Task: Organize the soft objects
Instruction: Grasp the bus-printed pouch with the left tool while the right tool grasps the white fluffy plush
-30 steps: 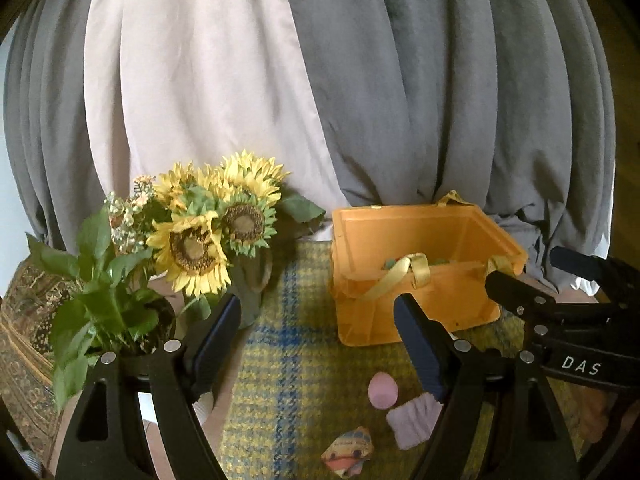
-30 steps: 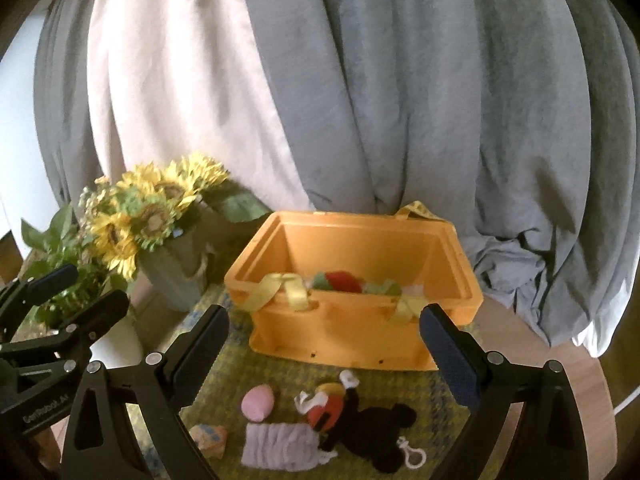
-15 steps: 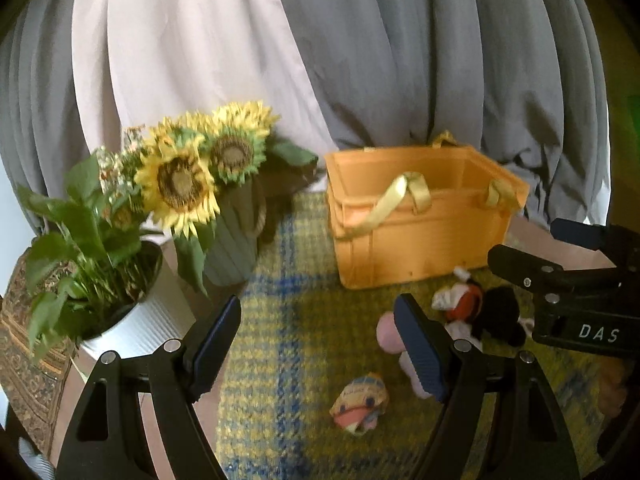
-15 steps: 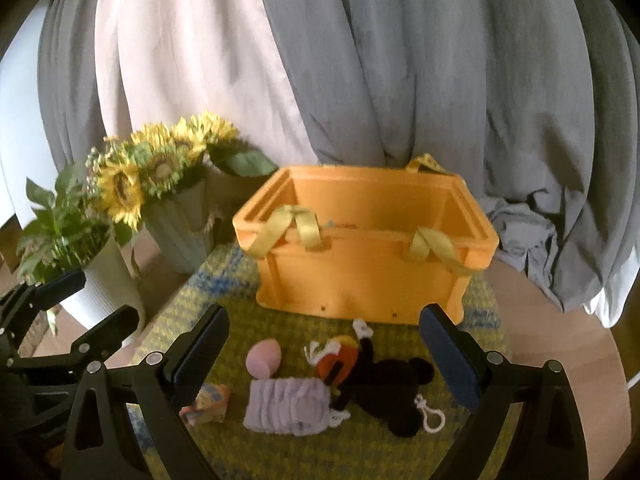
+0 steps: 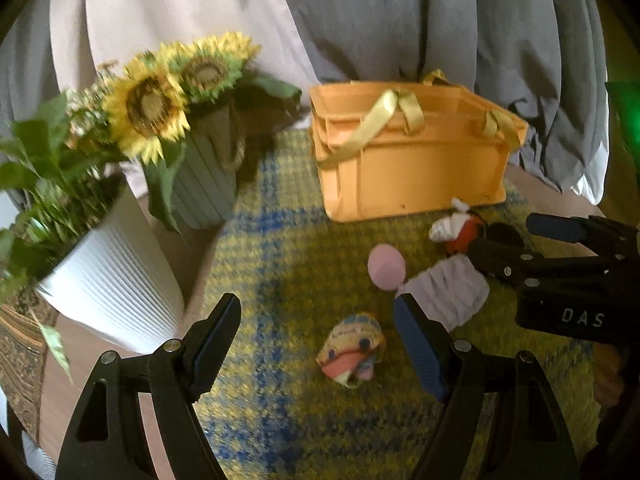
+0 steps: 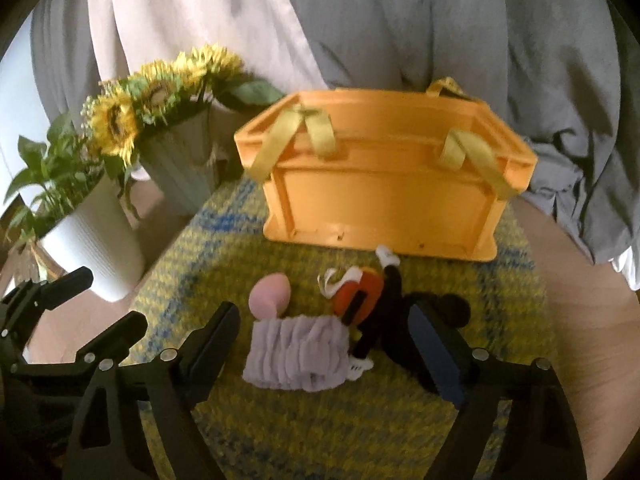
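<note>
The right tool, jaws closing but still wide and empty, hung just above the lilac cloth lying crosswise before the orange crate, nearer it than the wide, empty left tool.

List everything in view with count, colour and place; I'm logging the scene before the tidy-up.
Plastic crate with ribbon handles: 1, orange, back of the mat.
Woven plaid mat: 1, yellow and blue, under the toys.
Egg-shaped soft toy: 1, pink, mat centre.
Ribbed fuzzy cloth: 1, lilac, in front of the egg.
Crocheted mouse doll: 1, black and red, right of the cloth.
Small printed plush: 1, multicoloured, mat front.
Sunflower bouquet in ribbed vase: 1, yellow, left.
Leafy plant in ribbed pot: 1, white pot, far left.
Curtains: grey and pale, behind.
Left gripper: black, open.
Right gripper: black, closing, pads clear of the cloth.
</note>
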`<control>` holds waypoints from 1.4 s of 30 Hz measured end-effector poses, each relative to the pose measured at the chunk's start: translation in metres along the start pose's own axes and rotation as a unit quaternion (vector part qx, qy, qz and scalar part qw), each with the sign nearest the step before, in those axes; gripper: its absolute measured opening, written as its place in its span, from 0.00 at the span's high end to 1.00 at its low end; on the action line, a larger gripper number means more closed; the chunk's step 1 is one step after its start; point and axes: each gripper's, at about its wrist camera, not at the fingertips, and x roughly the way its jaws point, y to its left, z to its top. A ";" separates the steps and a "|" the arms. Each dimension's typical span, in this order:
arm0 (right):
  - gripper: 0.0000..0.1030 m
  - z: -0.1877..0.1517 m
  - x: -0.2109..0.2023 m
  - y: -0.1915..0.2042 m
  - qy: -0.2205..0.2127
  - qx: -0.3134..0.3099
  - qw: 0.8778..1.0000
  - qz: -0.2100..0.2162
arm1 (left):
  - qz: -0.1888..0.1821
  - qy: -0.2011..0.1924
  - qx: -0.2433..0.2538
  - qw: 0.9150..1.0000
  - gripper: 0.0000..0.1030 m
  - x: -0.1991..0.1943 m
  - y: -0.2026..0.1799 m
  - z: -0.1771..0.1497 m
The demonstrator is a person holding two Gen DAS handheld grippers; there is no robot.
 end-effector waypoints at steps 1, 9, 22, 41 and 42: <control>0.18 -0.002 0.003 -0.001 0.005 0.001 1.000 0.002 | -0.002 0.004 0.000 1.000 0.24 0.002 0.000 -0.001; 0.25 -0.013 0.027 -0.009 0.041 0.010 0.999 0.011 | -0.014 0.041 0.004 0.999 0.24 0.026 -0.006 -0.011; 0.40 -0.021 0.064 -0.012 0.089 0.022 0.995 0.030 | -0.042 0.084 -0.009 0.995 0.24 0.061 -0.008 -0.018; 0.74 -0.021 0.055 -0.006 0.077 -0.011 0.996 0.048 | -0.069 0.083 -0.034 0.994 0.66 0.060 -0.010 -0.019; 0.74 -0.020 0.053 -0.005 0.076 -0.012 0.996 0.049 | -0.072 0.081 -0.038 0.993 0.66 0.059 -0.010 -0.017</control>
